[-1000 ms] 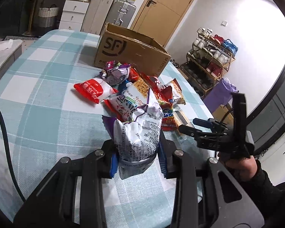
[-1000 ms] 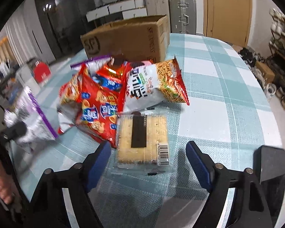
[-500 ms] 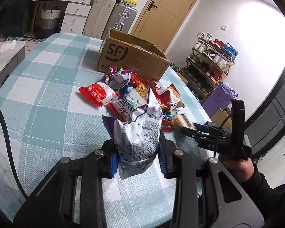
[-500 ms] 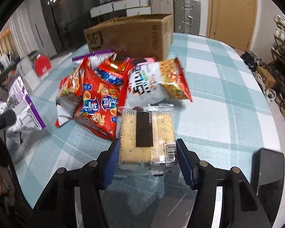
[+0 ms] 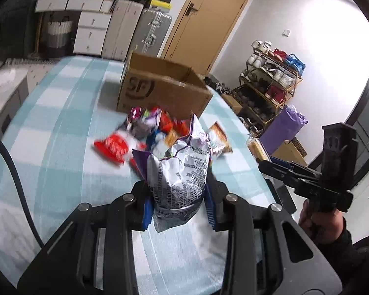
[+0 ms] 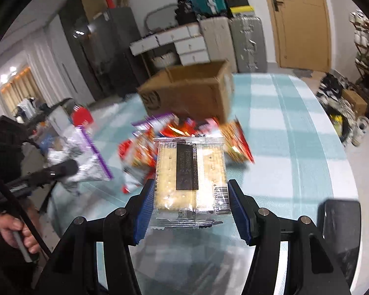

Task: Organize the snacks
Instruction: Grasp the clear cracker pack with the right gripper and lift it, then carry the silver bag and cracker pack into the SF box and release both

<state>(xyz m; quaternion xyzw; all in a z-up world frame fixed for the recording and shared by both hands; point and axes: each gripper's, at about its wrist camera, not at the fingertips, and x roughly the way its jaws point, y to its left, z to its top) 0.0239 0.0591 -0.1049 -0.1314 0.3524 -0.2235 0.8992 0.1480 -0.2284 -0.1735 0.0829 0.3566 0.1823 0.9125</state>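
Between the blue pads of the right gripper [image 6: 192, 202] sits a clear-wrapped pack of pale square crackers with a black label [image 6: 190, 172], pinched at both sides and clear of the teal-and-white checked tablecloth [image 6: 295, 147]. Over on the other hand, the left gripper [image 5: 178, 211] is pressed tight on a crumpled silver-and-purple foil snack bag [image 5: 178, 172], standing upright in the jaws. Both picks look made, so this reads as the carry step. Beyond them a blurred heap of red and orange snack packets [image 5: 145, 135] lies mid-table, just in front of the open brown cardboard box [image 6: 192, 91] toward the far edge. Next call, likely: bring each load over the box's open top, then release without crushing the crackers.
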